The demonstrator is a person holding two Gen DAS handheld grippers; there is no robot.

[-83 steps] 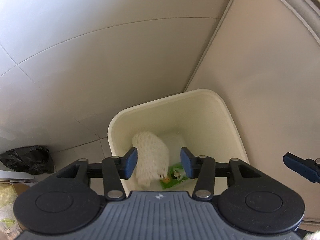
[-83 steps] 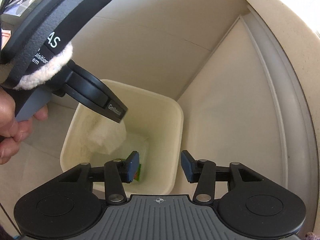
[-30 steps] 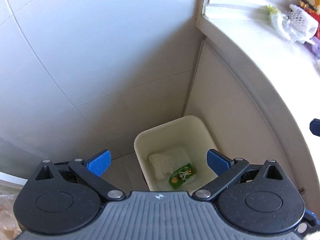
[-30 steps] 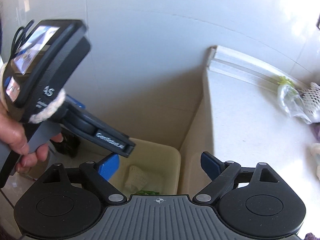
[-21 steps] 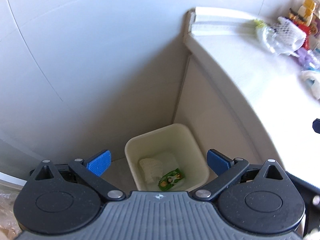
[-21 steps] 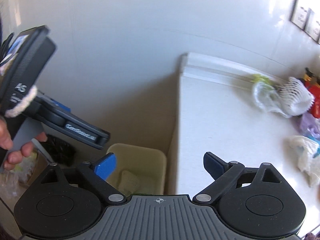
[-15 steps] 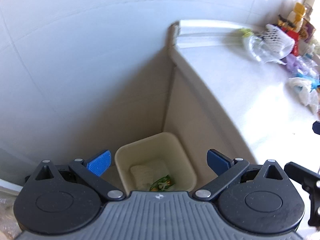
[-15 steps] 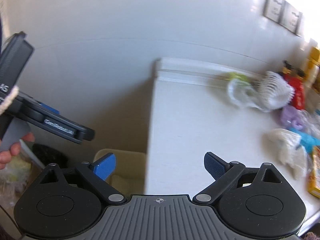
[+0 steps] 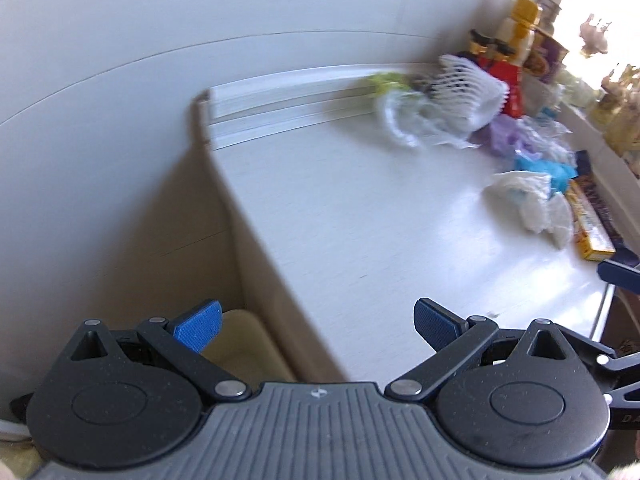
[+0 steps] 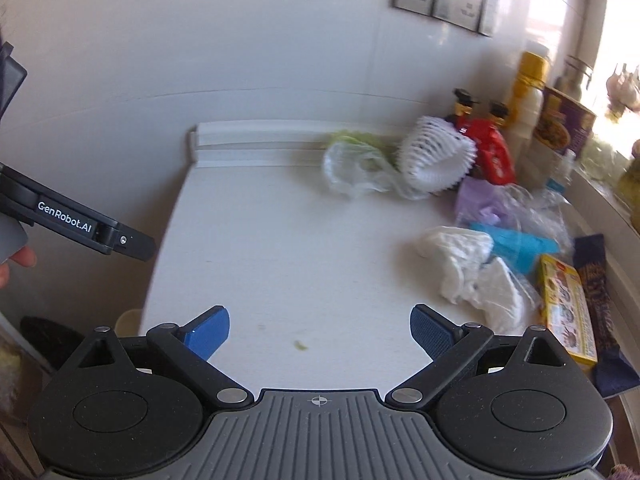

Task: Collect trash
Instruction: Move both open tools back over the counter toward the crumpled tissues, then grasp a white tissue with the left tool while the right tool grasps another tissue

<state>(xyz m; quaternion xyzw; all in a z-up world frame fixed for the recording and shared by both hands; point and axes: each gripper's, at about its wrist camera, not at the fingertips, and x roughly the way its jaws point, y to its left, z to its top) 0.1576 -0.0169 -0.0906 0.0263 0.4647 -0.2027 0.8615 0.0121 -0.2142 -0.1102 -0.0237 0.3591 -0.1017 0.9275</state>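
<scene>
Both hand-held grippers are empty. The left hand-held gripper (image 9: 316,322) stands released, jaws wide apart, nothing between them. The right hand-held gripper (image 10: 320,330) is likewise spread to near its full width over bare surface (image 10: 280,248), with no item between the pads.

Progress: judged as mid-task. The bin (image 9: 244,344), a cream plastic tub with rounded rim, sits on the floor against the cabinet side, below the surface's left end; only a corner shows in the left view, and its contents are hidden. Most trash remains uncollected, lying in a cluster toward the right and rear of the surface, well apart from both grippers.

Remaining items, by material:
- Foam net (image 10: 434,160): white, ribbed mesh sleeve, soft and springy in appearance, near the back wall.
- Clear bag (image 10: 352,172): thin crumpled film, touching the net, with a green scrap behind it.
- Tissue (image 10: 468,268): white, wadded, soft, nearest the right gripper.
- Blue wrapper (image 10: 516,246): crinkled, just beside the tissue.
- Purple film (image 10: 480,200): thin, crumpled, under clear plastic.
- Yellow box (image 10: 566,308): flat printed carton at the right edge.

A small green crumb (image 10: 300,345) lies between the right jaws' reach. Bottles (image 10: 528,80) at the rear appear to be stock, not trash.
</scene>
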